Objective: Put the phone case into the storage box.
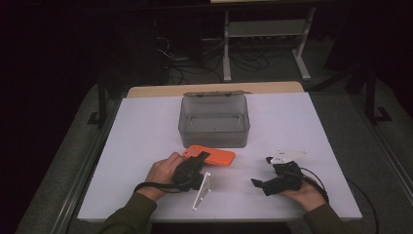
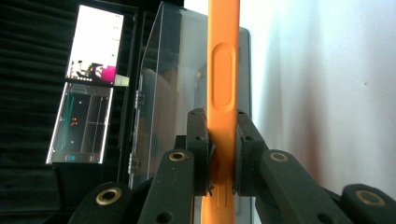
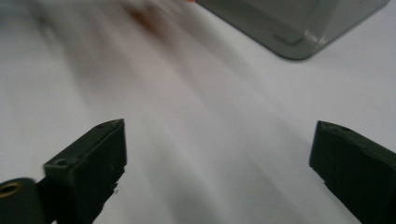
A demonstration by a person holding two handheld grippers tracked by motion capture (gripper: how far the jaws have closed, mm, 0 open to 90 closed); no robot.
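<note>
Left claw clamped on orange phone case, centre frame, just before clear box. Right claw spread wide, holding nothing, lower right. White desk; dark room, cables on floor behind.

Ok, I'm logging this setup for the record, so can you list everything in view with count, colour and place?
phone case: one, orange, lying on the table just in front of the box, clamped at its near-left end.
storage box: one, clear grey, open, its lid standing up behind it, at the table's middle toward the far edge.
table: one, white top with a wooden strip along the far edge.
desk frame: one, white, on the floor beyond the table, with cables beside it.
left gripper: one, black, shut on the phone case's edge.
right gripper: one, black, jaws wide apart over bare table, nothing between them.
</note>
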